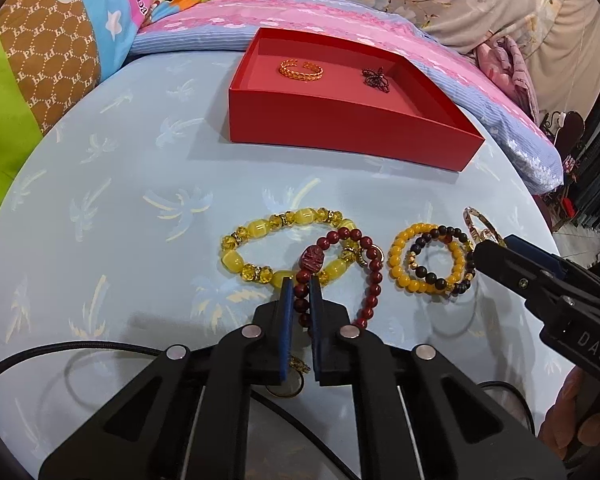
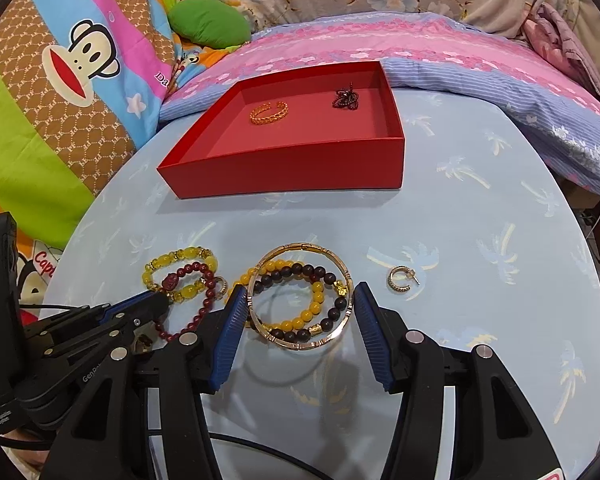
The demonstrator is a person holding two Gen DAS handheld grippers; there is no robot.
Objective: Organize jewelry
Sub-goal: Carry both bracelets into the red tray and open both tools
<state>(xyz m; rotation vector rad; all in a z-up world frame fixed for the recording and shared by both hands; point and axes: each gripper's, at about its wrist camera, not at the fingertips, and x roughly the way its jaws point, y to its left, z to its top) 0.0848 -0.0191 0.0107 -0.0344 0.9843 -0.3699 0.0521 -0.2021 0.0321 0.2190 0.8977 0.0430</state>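
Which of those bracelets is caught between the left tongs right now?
The dark red beaded bracelet with the carved bead: the left tongs pinch its strand. The yellow bracelet beside it lies free.

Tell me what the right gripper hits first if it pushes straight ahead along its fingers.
Probably the gold bangle: it lies between the open fingers of the right gripper, propped over the yellow bead bracelet and the dark bead bracelet. Further ahead stands the red box. Depth is unclear.

Black plastic tongs [image 1: 301,292] with ribbed blue pads [image 2: 229,340], silver pivot screws, white lettering, black cables.
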